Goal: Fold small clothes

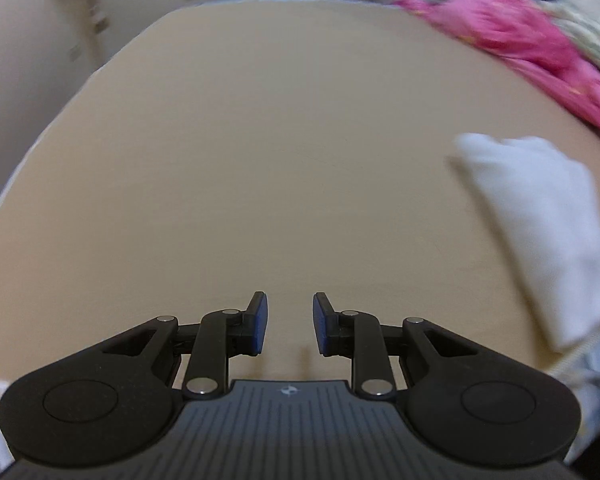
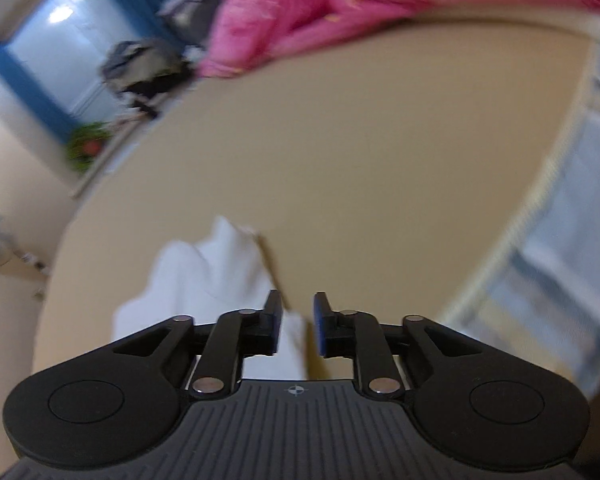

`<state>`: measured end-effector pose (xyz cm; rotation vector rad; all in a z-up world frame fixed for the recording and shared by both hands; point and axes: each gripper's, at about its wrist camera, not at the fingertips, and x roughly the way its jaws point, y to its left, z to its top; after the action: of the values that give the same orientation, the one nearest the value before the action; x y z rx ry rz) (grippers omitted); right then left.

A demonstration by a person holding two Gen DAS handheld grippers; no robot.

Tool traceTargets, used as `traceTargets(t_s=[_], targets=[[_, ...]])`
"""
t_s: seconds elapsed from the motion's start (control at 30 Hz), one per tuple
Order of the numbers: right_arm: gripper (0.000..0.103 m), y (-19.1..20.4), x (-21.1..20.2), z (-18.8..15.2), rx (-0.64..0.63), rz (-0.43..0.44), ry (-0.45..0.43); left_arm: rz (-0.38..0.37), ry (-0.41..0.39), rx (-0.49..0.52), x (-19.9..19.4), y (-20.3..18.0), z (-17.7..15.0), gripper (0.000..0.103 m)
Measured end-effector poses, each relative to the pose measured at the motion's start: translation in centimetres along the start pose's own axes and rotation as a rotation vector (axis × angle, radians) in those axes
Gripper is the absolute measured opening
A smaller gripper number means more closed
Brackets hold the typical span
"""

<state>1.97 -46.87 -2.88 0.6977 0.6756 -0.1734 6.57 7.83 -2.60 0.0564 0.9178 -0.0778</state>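
Two grippers: both over the table, each seen from its own wrist camera.
Table (image 1: 260,160): tan top, bare across the middle; frames blurred.
Left gripper (image 1: 290,322): jaws part-way apart, a narrow gap, nothing between the blue pads (image 1: 260,322); bare table below them.
Right gripper (image 2: 297,322): jaws part-way apart, a narrow gap; the pads press on nothing; white cloth shows behind and below the left finger.
White cloth (image 2: 216,276): small garment, rumpled, lying on the table toward its near edge; in the left view it sits at the right side (image 1: 540,232), well apart from the left gripper.
Pink cloth (image 1: 520,40): heaped along the far right edge of the table; in the right view it lies across the far edge (image 2: 300,12).
Patterned fabric (image 1: 588,20): pale, beyond the pink cloth at the far right corner; detail too blurred to tell.
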Motion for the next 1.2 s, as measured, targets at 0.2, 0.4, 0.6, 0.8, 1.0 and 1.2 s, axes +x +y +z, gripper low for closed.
traceTargets(t_s=[0.2,0.4,0.6,0.8,1.0,1.2], targets=[[0.045,2.4,5.6,1.7,-0.247,0.050,0.175,-0.213,-0.053,0.093,-1.4,-11.2,0.7,0.032],[0.046,2.7,9.4,1.6,-0.182,0.072,0.236,-0.272,-0.139,0.170,0.1,-19.0,-0.9,0.031],[0.053,4.2,12.1,1.6,-0.247,0.062,0.275,-0.174,0.119,0.192,4.6,-19.7,-3.1,0.033],[0.061,4.3,15.0,2.0,-0.217,0.021,0.301,-0.192,-0.006,0.037,4.6,-19.6,3.6,0.070],[0.062,3.5,16.0,2.3,-0.159,0.033,0.322,-0.289,0.152,-0.184,13.5,-19.4,8.0,0.082],[0.022,3.2,16.7,1.8,-0.116,0.111,0.317,-0.409,0.166,-0.265,15.8,-17.4,8.2,0.033]])
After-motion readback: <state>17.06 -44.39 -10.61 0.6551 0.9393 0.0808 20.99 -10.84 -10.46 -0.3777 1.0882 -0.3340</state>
